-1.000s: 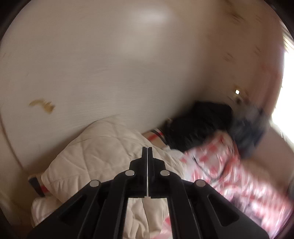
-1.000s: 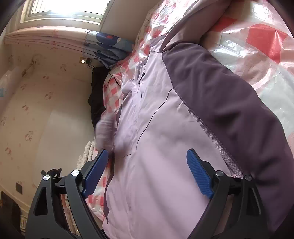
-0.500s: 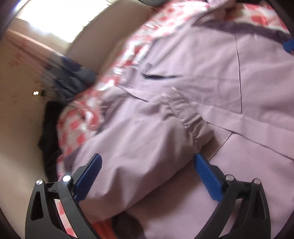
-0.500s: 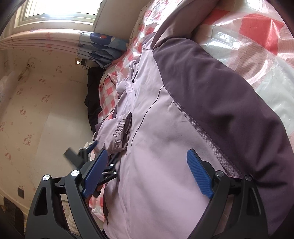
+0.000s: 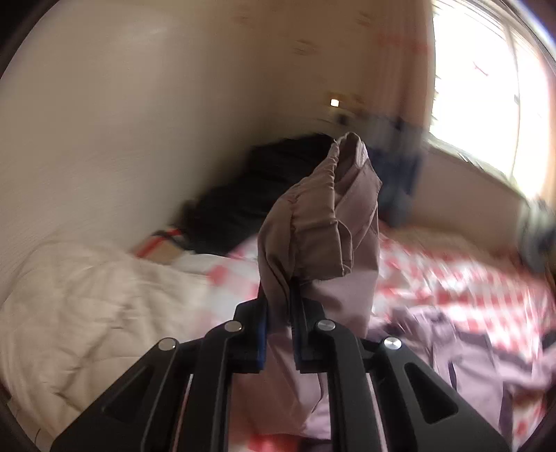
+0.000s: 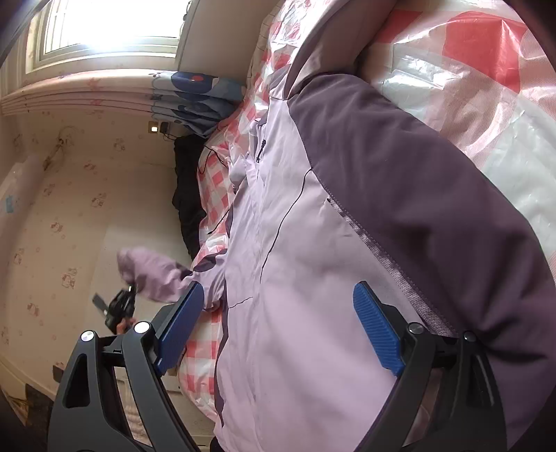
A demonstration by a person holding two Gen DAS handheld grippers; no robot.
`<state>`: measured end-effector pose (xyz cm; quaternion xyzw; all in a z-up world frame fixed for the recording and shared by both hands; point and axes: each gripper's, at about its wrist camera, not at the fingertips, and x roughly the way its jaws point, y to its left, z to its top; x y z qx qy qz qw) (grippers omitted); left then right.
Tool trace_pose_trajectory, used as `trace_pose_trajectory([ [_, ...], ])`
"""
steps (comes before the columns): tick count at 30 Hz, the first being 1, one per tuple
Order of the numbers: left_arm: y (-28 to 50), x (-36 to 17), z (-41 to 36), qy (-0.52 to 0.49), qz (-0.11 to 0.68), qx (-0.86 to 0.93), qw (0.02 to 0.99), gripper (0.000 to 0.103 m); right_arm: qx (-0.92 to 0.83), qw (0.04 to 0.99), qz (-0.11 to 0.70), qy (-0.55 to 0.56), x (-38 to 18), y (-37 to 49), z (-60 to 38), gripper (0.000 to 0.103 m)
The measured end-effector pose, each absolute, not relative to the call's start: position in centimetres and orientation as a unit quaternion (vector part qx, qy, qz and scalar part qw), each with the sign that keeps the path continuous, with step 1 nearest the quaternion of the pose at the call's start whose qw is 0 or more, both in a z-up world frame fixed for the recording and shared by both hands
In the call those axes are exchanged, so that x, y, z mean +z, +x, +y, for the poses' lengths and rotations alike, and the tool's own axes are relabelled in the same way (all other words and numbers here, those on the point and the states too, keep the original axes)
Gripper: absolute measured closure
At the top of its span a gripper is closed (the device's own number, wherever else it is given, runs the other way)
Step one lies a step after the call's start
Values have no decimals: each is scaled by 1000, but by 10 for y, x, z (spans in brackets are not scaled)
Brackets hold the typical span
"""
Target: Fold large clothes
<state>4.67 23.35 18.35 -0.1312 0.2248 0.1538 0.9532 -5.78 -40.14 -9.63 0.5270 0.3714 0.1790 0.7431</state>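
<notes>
A lilac and dark purple jacket [image 6: 312,264] lies spread on a bed with a red-and-white checked cover [image 6: 486,87]. My left gripper [image 5: 279,309] is shut on the jacket's sleeve cuff [image 5: 319,222] and holds it up above the bed. In the right wrist view the left gripper [image 6: 120,307] shows at the left with the lifted sleeve [image 6: 153,271]. My right gripper [image 6: 274,330] is open and empty, its blue pads [image 6: 377,330] hovering over the jacket's lilac front.
A cream quilted blanket [image 5: 80,306] lies at the bed's head. A black garment [image 5: 250,201] and a blue patterned cloth [image 6: 194,97] sit by the wall. A bright window [image 6: 111,21] is beyond. A wallpapered wall [image 6: 52,208] runs along the bed.
My left gripper was open over the sleeve half a second ago; it has closed on the cuff and lifted it off the bed. The right gripper has barely moved.
</notes>
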Motion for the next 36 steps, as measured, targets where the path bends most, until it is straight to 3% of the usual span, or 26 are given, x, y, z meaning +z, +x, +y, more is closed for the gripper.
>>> trace_pose_trajectory([
  [5,-41,175,387,-326,217,313,865,75,176,749,387,508,-93,-55,-395,18],
  [6,-69,178,401,-348,194,325,858,68,178,751,389,503,-90,-55,-394,16],
  [7,-88,183,406,-351,179,337,855,42,180,752,389,500,-88,-56,-393,15],
  [8,-107,189,405,-349,161,352,853,26,185,753,385,501,-84,-58,-393,15],
  [11,-141,198,374,-320,136,333,876,17,189,773,334,505,-60,-73,-407,14],
  [14,-141,189,313,-273,158,268,910,11,140,818,273,487,-30,-92,-446,7],
  [23,-27,79,42,-208,271,-14,940,7,-60,842,227,485,4,-59,-634,7],
  [28,23,36,-45,-219,307,-81,923,7,-96,817,236,517,-20,1,-703,7],
  [32,19,16,-61,-175,296,-86,935,7,-116,789,226,560,-51,33,-730,7],
  [34,30,-1,-58,-167,306,-70,934,7,-91,792,196,572,-54,44,-741,30],
  [35,25,-4,-42,-176,316,-68,930,7,-86,795,188,570,-49,49,-746,62],
  [36,28,-7,-38,-189,321,-69,925,7,-72,804,176,563,-40,53,-746,85],
])
